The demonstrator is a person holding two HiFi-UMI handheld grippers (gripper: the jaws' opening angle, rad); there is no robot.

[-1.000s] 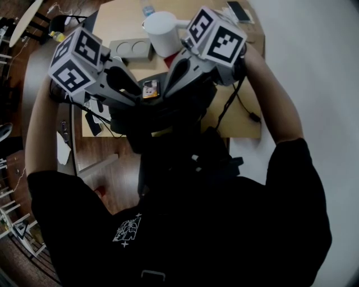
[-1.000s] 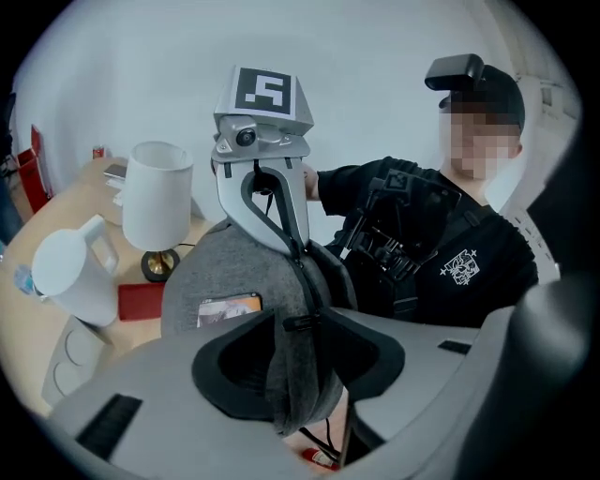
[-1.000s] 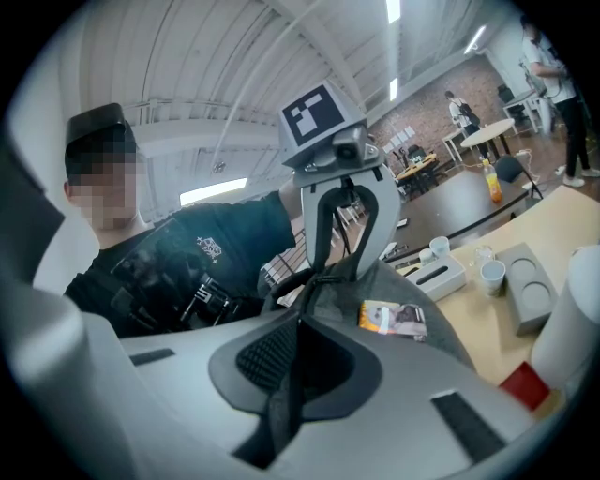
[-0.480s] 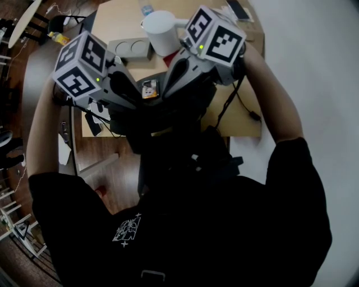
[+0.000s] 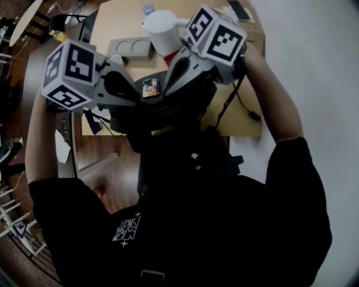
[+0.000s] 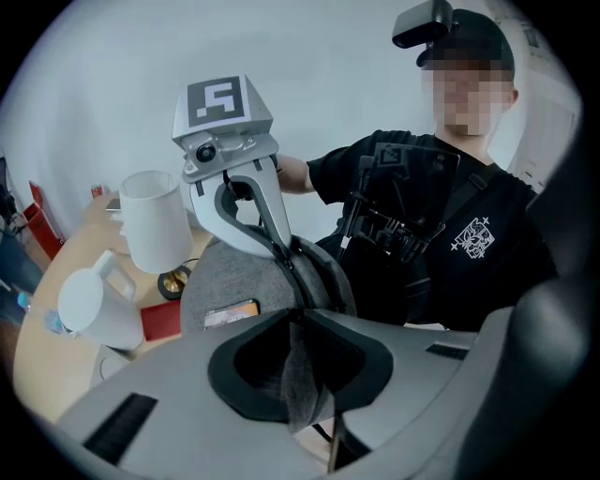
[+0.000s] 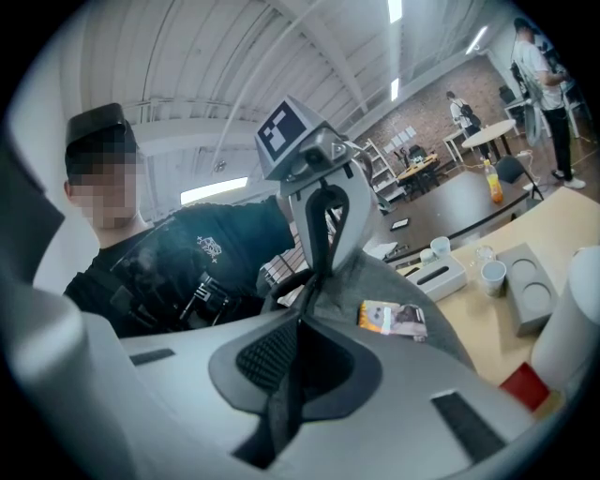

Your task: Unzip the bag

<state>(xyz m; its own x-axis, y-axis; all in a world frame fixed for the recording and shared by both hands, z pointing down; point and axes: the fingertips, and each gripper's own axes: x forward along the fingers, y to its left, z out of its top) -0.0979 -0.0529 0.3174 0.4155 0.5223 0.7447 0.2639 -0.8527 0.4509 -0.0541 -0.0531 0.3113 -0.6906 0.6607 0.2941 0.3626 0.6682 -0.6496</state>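
A grey felt bag (image 5: 168, 115) with a small picture label (image 5: 150, 88) stands between the table and the person. Its zipper (image 6: 289, 262) runs down the top. My left gripper (image 6: 295, 314) has just been closing, and its jaws now pinch a grey strip of the bag (image 6: 300, 375). My right gripper (image 7: 302, 314) is shut on a dark strip of the bag (image 7: 284, 394) opposite. In the head view the left gripper (image 5: 137, 101) and right gripper (image 5: 168, 89) meet at the bag's top, tips close together.
A wooden table (image 5: 115, 25) carries a white jug (image 5: 162, 31), a grey two-hole tray (image 5: 133, 49) and a phone (image 5: 238, 10). A red card (image 6: 159, 321) lies by a second jug (image 6: 89, 305). Paper cups (image 7: 487, 274) stand farther off. A black cable (image 5: 238, 101) hangs at the right.
The left gripper's marker cube has shifted left and rolled, and its jaws have closed onto the bag's strip. The right gripper has stayed where it was.
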